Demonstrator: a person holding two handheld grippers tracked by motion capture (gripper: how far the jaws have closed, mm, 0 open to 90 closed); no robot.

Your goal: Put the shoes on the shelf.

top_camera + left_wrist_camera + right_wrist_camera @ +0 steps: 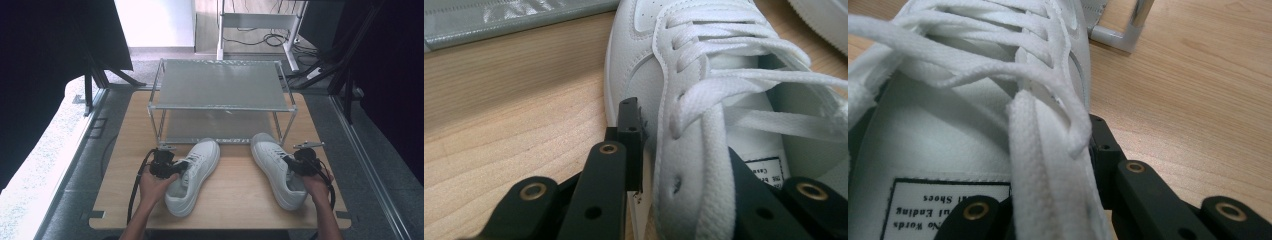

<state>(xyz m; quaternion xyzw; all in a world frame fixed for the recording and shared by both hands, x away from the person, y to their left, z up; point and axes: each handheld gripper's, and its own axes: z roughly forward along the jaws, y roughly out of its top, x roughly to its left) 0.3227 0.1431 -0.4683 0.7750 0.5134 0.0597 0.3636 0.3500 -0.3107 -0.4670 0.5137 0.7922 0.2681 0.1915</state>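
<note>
The left gripper (176,168) is clamping the collar of the left shoe (195,175) while the right gripper (295,165) is pinching the right shoe (274,162); both 2 white sneakers are sitting just in front of the metal rack (222,100).

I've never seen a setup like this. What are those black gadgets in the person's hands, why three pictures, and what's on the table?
A person holds a two-jawed black tool in each hand: the left hand-held gripper and the right hand-held gripper. One picture looks down from above; the other two come from cameras riding on each tool. On the light wooden table lie two white lace-up leather sneakers, with a silver metal two-shelf rack behind them. Each tool pinches the side wall of one shoe beside the laces: the left sneaker and the right sneaker. Both shoes rest on the table.
</note>
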